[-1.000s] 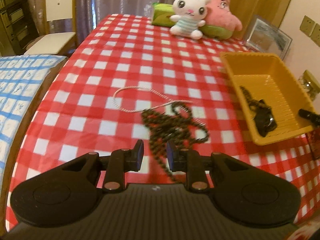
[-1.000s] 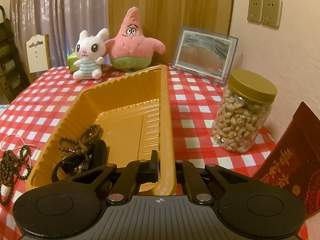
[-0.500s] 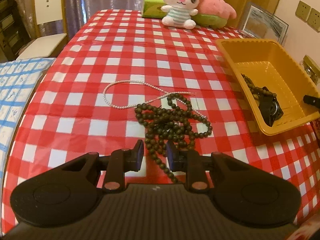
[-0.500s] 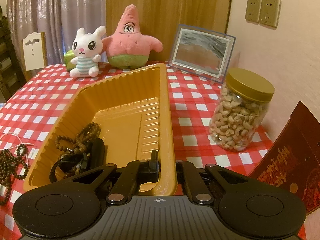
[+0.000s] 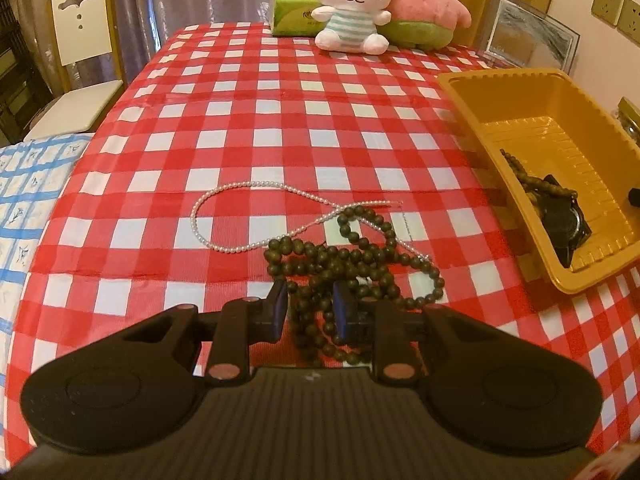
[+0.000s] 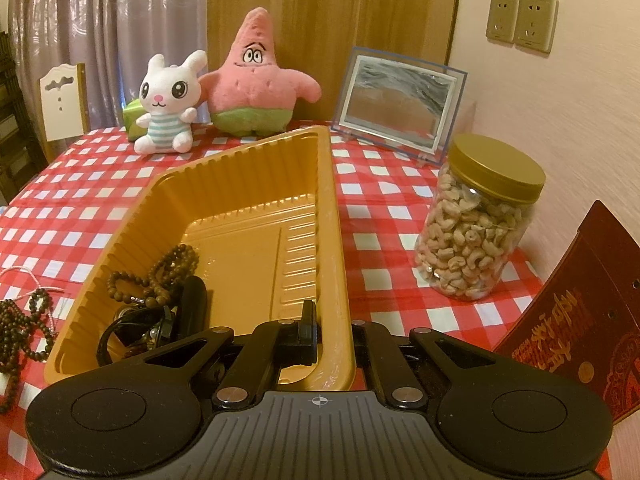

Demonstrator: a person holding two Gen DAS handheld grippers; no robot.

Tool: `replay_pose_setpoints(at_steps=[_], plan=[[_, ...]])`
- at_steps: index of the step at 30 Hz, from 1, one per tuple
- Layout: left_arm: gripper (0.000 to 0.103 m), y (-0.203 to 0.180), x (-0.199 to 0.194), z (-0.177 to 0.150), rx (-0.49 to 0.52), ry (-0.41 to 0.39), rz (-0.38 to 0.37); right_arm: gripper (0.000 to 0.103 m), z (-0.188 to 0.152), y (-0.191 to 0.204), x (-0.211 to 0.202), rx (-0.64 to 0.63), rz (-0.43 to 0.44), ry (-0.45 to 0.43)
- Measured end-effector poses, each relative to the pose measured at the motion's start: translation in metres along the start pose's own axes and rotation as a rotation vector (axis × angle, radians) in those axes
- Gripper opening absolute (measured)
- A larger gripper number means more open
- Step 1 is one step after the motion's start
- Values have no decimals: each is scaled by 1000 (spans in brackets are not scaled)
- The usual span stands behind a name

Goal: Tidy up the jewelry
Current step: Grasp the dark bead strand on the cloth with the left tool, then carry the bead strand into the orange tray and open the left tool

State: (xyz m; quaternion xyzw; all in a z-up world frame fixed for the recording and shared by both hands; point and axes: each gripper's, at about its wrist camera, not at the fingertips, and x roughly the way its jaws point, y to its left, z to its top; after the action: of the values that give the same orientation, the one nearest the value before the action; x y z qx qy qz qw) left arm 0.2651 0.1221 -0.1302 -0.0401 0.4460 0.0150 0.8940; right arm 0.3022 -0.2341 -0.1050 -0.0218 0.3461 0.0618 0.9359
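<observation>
A tangled dark bead necklace (image 5: 352, 256) lies on the red checked tablecloth, over a thin white pearl strand (image 5: 224, 220). My left gripper (image 5: 310, 312) is open, low over the table, with its fingers either side of the near strands of the dark necklace. The yellow tray (image 5: 504, 92) stands to the right and holds a brown bead bracelet (image 6: 160, 272) and a black watch (image 6: 192, 308). My right gripper (image 6: 332, 332) is shut on the tray's near right rim (image 6: 336, 280). The dark necklace also shows at the left edge in the right wrist view (image 6: 20, 320).
A white bunny plush (image 5: 352, 4), a pink star plush (image 6: 256, 76) and a green tissue pack (image 5: 296, 12) sit at the far edge. A picture frame (image 6: 400, 100), a cashew jar (image 6: 476, 232) and a red box (image 6: 580, 304) stand right of the tray. A chair (image 5: 80, 52) stands left.
My left gripper has moved forward and down onto the dark necklace, whose strands now lie between the fingers. The right gripper has stayed clamped on the tray rim.
</observation>
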Motion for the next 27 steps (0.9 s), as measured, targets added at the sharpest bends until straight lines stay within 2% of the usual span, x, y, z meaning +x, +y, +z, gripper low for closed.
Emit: replay_pose_setpoints(at_steps=[5, 6, 8, 10, 19, 27], plan=[[20, 0, 8, 3, 22, 18, -17, 4, 0, -1, 0, -1, 0, -1], [15, -1, 8, 3, 25, 20, -24, 4, 0, -1, 0, -1, 1, -1], [13, 0, 7, 3, 21, 18, -30, 4, 0, -1, 0, -2, 2, -2], [5, 0, 4, 3, 14, 12, -34, 4, -1, -1, -1, -1, 3, -3], [5, 8, -38, 8, -73, -54, -55, 4, 0, 1, -3, -1, 11, -10], [5, -8, -74, 19, -88, -118, -92, 4, 0, 4, -4, -3, 14, -15]])
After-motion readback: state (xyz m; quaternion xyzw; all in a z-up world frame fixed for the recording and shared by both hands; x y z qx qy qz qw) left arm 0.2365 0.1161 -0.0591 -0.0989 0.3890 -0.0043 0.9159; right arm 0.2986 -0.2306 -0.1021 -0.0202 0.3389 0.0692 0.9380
